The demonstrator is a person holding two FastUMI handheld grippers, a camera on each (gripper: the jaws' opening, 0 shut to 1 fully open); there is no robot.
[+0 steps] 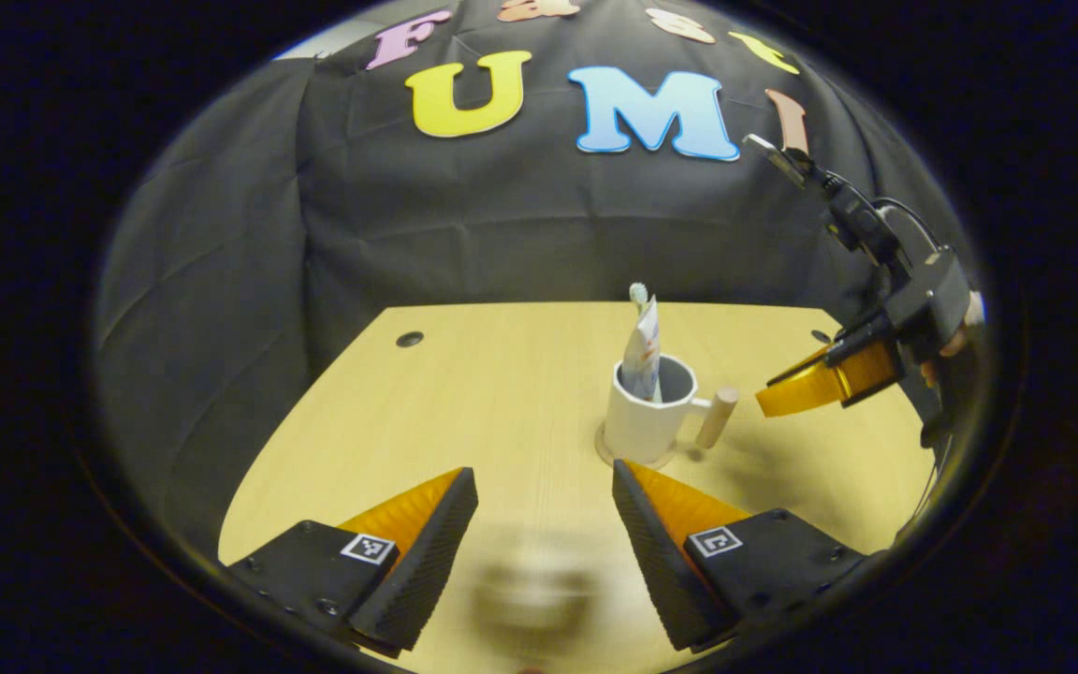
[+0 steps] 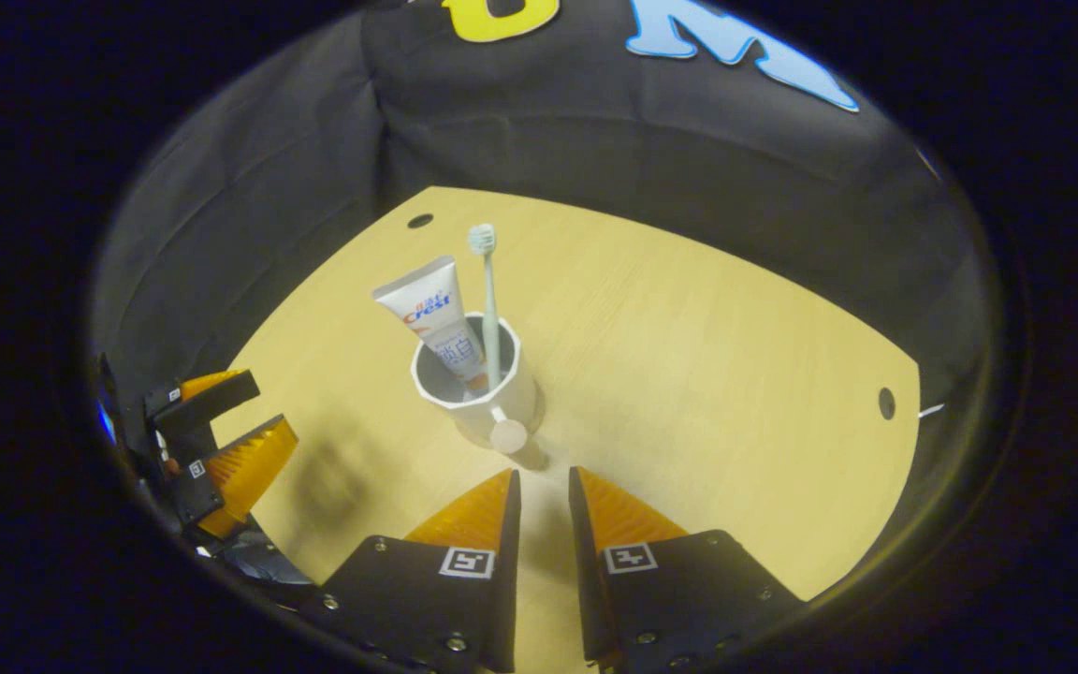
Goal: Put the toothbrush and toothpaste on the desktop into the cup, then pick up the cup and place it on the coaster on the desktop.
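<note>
Right gripper [image 2: 544,487] hovering over the desk [image 2: 689,356], fingers drawn near each other with a thin gap, clenching nothing. Sitting just ahead of its tips: the cup [image 2: 478,393], upright, handle [image 2: 508,435] pointing back toward the fingers without touching them. Standing inside the cup: toothpaste [image 2: 431,314], leaning away to the left, and toothbrush [image 2: 488,300], nearly upright, bristles on top. Showing far off to the lower left: the left gripper [image 2: 235,435].

Left gripper [image 1: 544,501] hanging spread wide, released, grasping nothing. Resting ahead of it and slightly right, just beyond the right fingertip: the cup [image 1: 647,412], seated on the coaster [image 1: 606,451], whose rim is peeking out around the base. Rising from the cup: toothpaste [image 1: 642,356], with the toothbrush [image 1: 637,295] head just above it. Sticking out to the right: the handle [image 1: 717,417]. Hovering beyond that, near but apart from the handle: the right gripper [image 1: 782,393], held by a hand [image 1: 955,337] at the edge.
</note>
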